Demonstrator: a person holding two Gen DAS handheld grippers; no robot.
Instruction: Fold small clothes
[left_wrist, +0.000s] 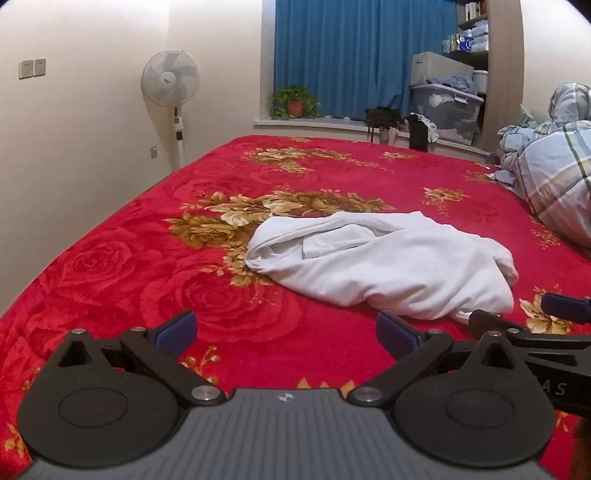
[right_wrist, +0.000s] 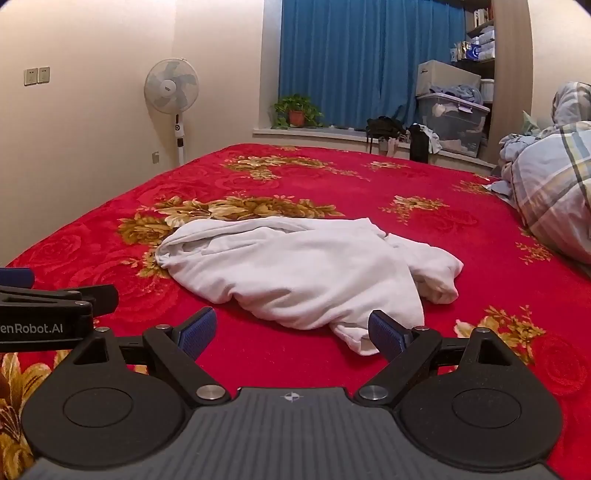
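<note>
A small white garment (left_wrist: 384, 266) lies crumpled in a heap on the red flowered blanket (left_wrist: 184, 258); it also shows in the right wrist view (right_wrist: 303, 273). My left gripper (left_wrist: 286, 334) is open and empty, low over the blanket, just short of the garment's near edge. My right gripper (right_wrist: 291, 332) is open and empty, its right finger (right_wrist: 386, 334) beside the garment's near corner. Each gripper shows at the edge of the other's view, the right one (left_wrist: 532, 314) and the left one (right_wrist: 55, 291).
A checked quilt (left_wrist: 554, 177) is bunched at the bed's right side. Beyond the bed stand a white fan (left_wrist: 170, 92), a potted plant (left_wrist: 295, 101), blue curtains (left_wrist: 362, 55) and storage boxes (left_wrist: 447, 107) by shelves.
</note>
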